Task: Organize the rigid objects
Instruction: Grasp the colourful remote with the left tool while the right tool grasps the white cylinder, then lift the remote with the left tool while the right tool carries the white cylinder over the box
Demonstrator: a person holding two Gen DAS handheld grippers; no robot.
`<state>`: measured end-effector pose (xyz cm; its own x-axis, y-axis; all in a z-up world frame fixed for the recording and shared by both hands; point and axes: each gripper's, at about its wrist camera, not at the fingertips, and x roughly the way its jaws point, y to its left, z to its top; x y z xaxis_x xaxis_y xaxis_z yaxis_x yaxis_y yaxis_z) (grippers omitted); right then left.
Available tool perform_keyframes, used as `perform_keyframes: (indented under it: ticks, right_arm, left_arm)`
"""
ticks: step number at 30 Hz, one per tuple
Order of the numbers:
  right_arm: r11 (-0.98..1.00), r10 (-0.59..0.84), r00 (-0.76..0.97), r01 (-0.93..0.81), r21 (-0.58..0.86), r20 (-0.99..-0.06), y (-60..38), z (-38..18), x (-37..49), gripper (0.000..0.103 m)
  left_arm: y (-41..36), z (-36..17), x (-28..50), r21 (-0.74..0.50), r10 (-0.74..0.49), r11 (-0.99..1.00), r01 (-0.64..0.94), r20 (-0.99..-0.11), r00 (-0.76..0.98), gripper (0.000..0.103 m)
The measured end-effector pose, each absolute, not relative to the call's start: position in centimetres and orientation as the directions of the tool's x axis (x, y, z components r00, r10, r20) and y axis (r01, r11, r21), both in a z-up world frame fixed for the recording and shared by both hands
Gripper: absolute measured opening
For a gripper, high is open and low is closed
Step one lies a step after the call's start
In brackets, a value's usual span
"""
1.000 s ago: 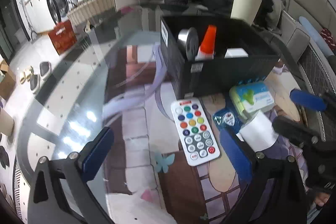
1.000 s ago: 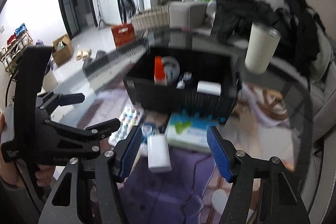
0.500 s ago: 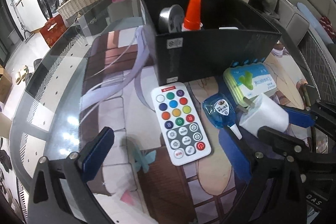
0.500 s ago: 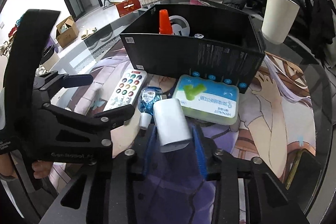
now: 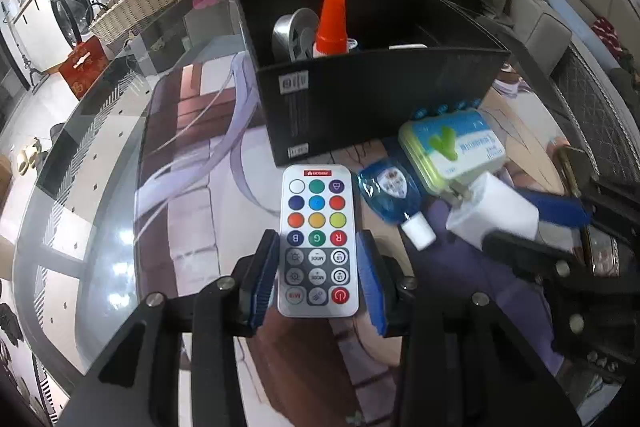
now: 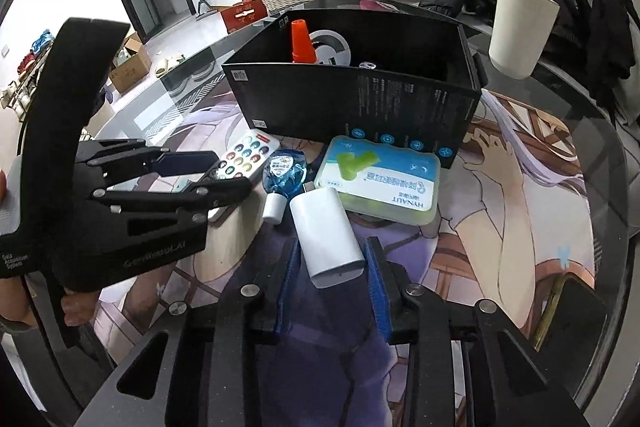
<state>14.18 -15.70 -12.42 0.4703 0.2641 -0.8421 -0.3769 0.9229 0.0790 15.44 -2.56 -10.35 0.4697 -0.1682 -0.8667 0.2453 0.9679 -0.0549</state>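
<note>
Both grippers have dropped in and narrowed since a sec ago: L gripper (image 5: 318, 277), wide apart back then, now has its blue pads either side of the white rectangular plastic remote w/ coloured round buttons (image 5: 318, 239), jaws closing, pads right at the remote's long edges near its lower half; remote lies flat on the glass tabletop (image 5: 100, 227). R gripper (image 6: 332, 277) has gone from half-spread to pinched on the white rounded plastic charger block (image 6: 326, 235), pads pressing its two sides at the near end, far end w/ the metal plug poking out ahead of the fingers. Just ahead-left of the R fingertips, touching or nearly touching the charger: small blue clear bottle w/ white cap (image 6: 282, 177). Ahead-right, the green-and-white soft packet of wipes (image 6: 380, 183), its edge right by the charger's plug end. Beyond both tools sits the black open cardboard box (image 6: 356, 107), holding an orange cone-shaped cap (image 6: 302, 41) and a silver tape roll (image 6: 332, 45) upright beside it. Cream tumbler cup (image 6: 520, 27) stands past the box, off to the R. A person's fingers (image 6: 74, 307) wrap the L tool's handle, seen from the R cam.
</note>
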Motion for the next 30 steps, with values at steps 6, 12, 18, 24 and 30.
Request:
perform_keyframes:
  ticks: [6, 12, 18, 24, 30]
  right_arm:
    - [0.919, 0.266, 0.465, -0.387, 0.076, -0.844, -14.7, -12.4, 14.6, 0.035]
    - [0.917, 0.255, 0.454, -0.393, 0.065, -0.854, -14.0, -12.9, 14.6, 0.029]
    - [0.918, 0.257, 0.449, -0.39, 0.07, -0.856, -14.2, -13.2, 14.6, 0.027]
    - [0.92, 0.259, 0.452, -0.386, 0.075, -0.853, -14.3, -13.1, 14.4, 0.027]
    - [0.923, 0.272, 0.489, -0.377, 0.081, -0.829, -14.5, -11.8, 13.9, 0.027]
  left_arm:
    - [-2.3, -10.2, 14.2, -0.076, -0.194, 0.96, 0.268, -0.873, 0.448, 0.038]
    - [-3.0, -10.2, 14.0, -0.041, -0.175, 0.956, 0.29, -0.875, 0.452, 0.041]
    - [-3.1, -10.2, 14.0, -0.036, -0.169, 0.957, 0.289, -0.875, 0.453, 0.038]
    - [-2.7, -10.1, 13.9, -0.078, -0.206, 0.955, 0.286, -0.869, 0.449, 0.038]
    - [-2.9, -8.6, 13.3, -0.053, -0.205, 0.955, 0.292, -0.831, 0.517, 0.038]
